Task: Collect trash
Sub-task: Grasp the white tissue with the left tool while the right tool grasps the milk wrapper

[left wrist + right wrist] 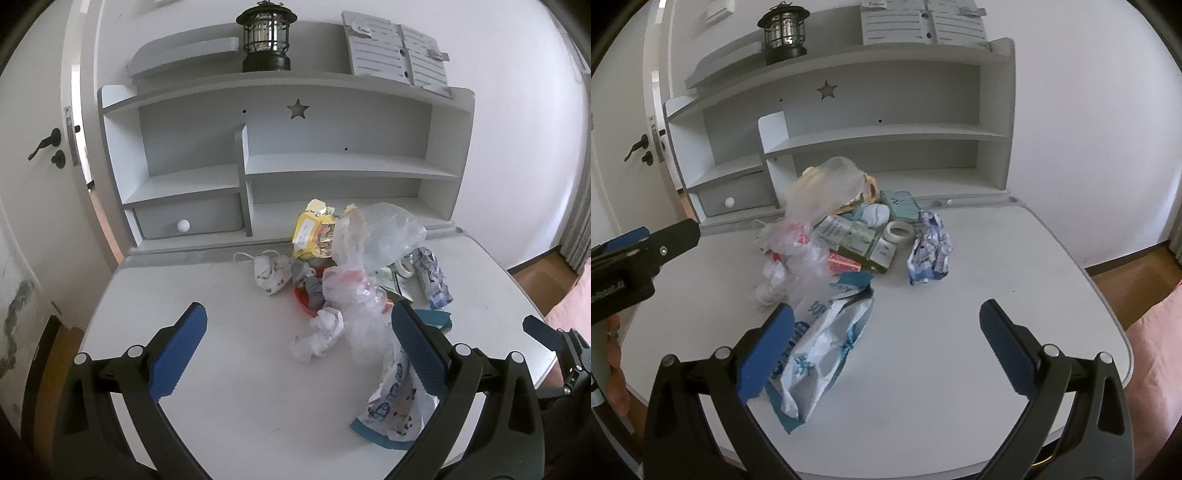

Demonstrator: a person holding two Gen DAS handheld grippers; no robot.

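A heap of trash lies mid-desk: a clear plastic bag, a yellow snack wrapper, a white face mask, crumpled white paper, a tape roll, a green box and a crumpled blue-white packet. A flat blue-white wrapper lies nearest. My left gripper is open, with the crumpled paper between its fingers and the wrapper under its right pad. My right gripper is open over bare desk, its left pad above the wrapper.
The white desk carries a grey shelf unit with a black lantern on top and a small drawer. A door stands at the left. Wood floor and something pink lie to the right.
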